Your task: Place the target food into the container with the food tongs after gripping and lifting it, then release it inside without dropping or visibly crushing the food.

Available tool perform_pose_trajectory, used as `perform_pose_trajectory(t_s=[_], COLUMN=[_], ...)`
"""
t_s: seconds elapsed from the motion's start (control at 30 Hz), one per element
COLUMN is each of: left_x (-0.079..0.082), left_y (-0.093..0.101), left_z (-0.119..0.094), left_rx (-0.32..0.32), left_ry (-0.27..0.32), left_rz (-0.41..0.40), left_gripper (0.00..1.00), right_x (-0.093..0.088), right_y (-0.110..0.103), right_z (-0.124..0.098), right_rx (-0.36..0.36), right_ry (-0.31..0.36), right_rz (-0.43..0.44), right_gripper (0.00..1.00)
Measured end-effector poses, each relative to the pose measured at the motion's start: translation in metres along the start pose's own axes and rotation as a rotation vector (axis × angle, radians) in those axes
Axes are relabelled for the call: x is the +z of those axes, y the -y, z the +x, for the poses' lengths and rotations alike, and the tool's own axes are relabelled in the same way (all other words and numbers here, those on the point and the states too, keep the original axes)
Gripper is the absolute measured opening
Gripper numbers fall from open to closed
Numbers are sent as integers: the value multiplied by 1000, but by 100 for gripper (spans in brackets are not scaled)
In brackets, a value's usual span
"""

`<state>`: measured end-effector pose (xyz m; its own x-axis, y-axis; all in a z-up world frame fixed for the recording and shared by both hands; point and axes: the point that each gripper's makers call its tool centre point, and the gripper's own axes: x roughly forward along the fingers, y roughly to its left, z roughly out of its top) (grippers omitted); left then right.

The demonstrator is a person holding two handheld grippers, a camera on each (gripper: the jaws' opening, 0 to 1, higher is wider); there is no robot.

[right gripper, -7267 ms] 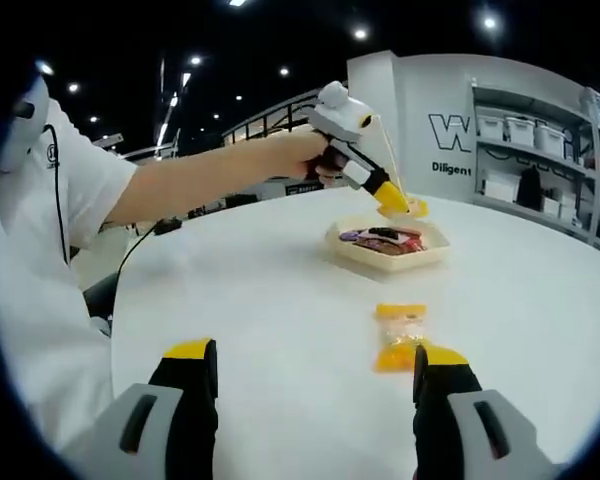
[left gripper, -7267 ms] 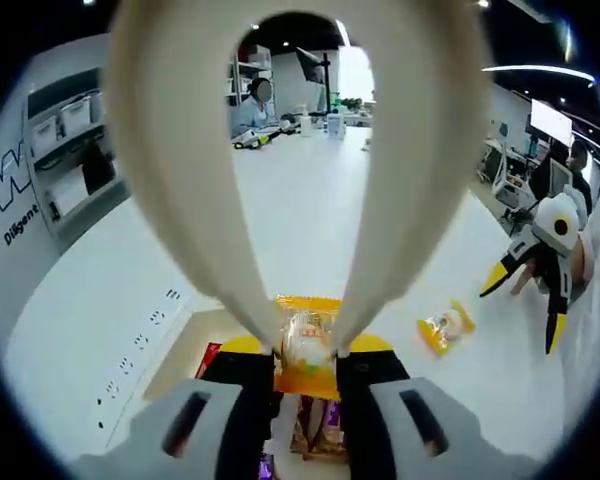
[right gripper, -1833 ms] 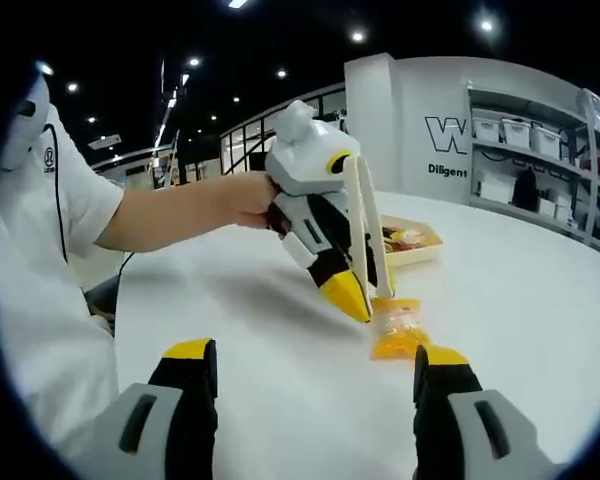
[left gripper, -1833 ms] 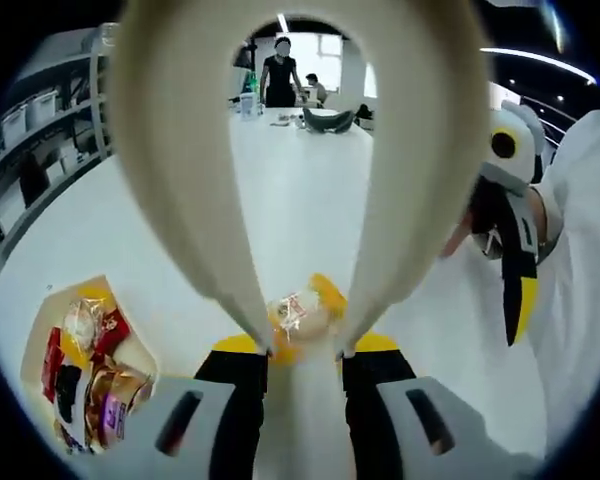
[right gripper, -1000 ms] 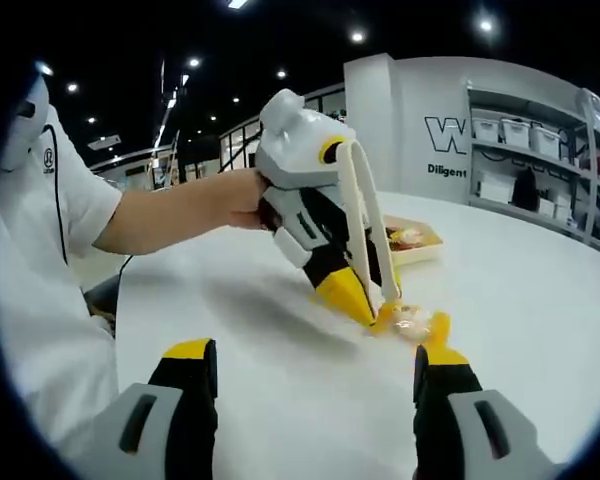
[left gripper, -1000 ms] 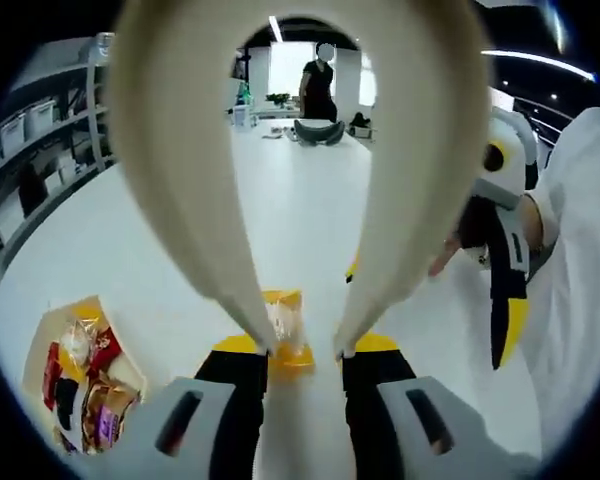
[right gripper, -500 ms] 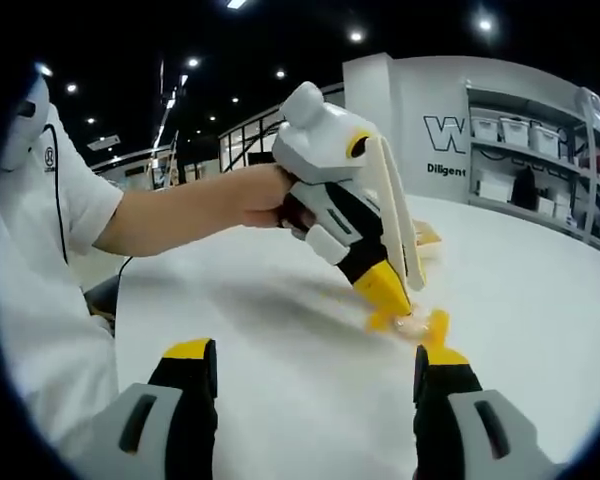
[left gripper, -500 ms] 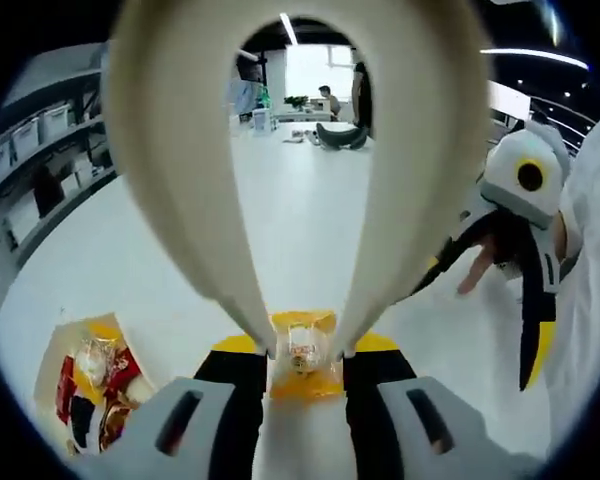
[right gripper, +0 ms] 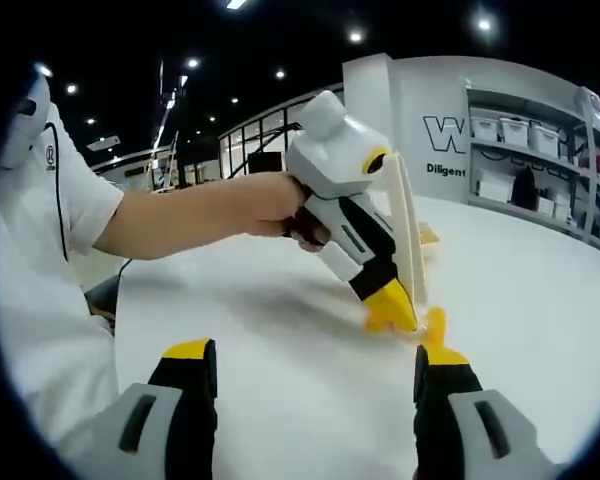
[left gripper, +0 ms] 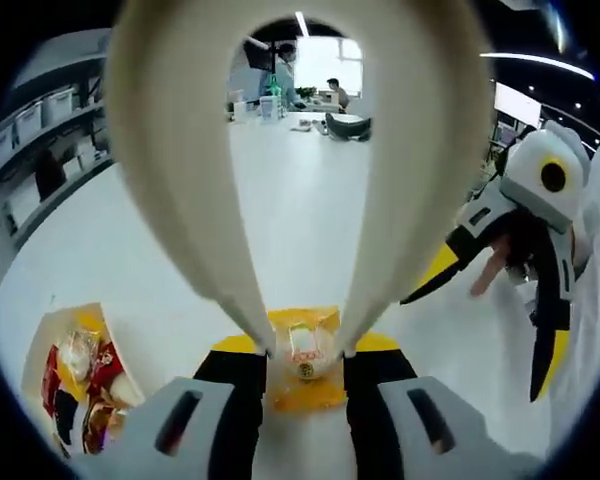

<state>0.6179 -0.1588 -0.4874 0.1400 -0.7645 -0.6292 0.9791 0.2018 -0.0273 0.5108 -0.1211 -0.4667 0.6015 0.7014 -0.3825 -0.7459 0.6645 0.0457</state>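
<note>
Pinched between the tips of cream plastic food tongs point(left gripper: 300, 180) held shut in the left gripper point(left gripper: 302, 385): a yellow-wrapped snack packet point(left gripper: 302, 352), low over the white tabletop point(left gripper: 300, 220). Off to one side, well apart, a shallow cream tray container point(left gripper: 40, 335) already holding wrapped snacks. Farther out, right gripper point(right gripper: 310, 385) idle, jaws spread wide, holding nothing. Risks from here: slick wrapper slipping out mid-carry if the squeeze eases; contents crushed if it tightens; release short of the tray rim.
</note>
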Motion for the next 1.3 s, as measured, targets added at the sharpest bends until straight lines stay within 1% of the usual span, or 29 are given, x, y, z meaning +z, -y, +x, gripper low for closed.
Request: perform_pose_trajectory(t_s=[0.13, 0.3, 0.43, 0.8, 0.9, 1.03, 1.17, 1.3], left_x=[0, -3, -3, 1, -1, -2, -4, -4], left_y=[-1, -1, 3, 10, 10, 9, 11, 10], left_z=[1, 2, 3, 2, 3, 4, 7, 7], left_rx=[2, 0, -8, 8, 9, 23, 39, 47], left_ry=[-2, -13, -20, -29, -37, -43, -56, -66], left_rz=[-13, -52, -51, -31, -30, -42, -16, -11], left_gripper=[29, 29, 29, 30, 30, 30, 29, 28], right_x=[0, 1, 2, 1, 1, 0, 0, 0], right_y=[0, 0, 0, 0, 0, 0, -1, -1], right_z=[0, 1, 1, 1, 1, 0, 0, -1], right_rx=[0, 1, 3, 1, 1, -2, -2, -2], right_ry=[0, 0, 1, -1, -2, -2, -2, -1], right_rz=[0, -2, -3, 0, 0, 0, 0, 0], right_gripper=[80, 80, 80, 80, 80, 80, 80, 80])
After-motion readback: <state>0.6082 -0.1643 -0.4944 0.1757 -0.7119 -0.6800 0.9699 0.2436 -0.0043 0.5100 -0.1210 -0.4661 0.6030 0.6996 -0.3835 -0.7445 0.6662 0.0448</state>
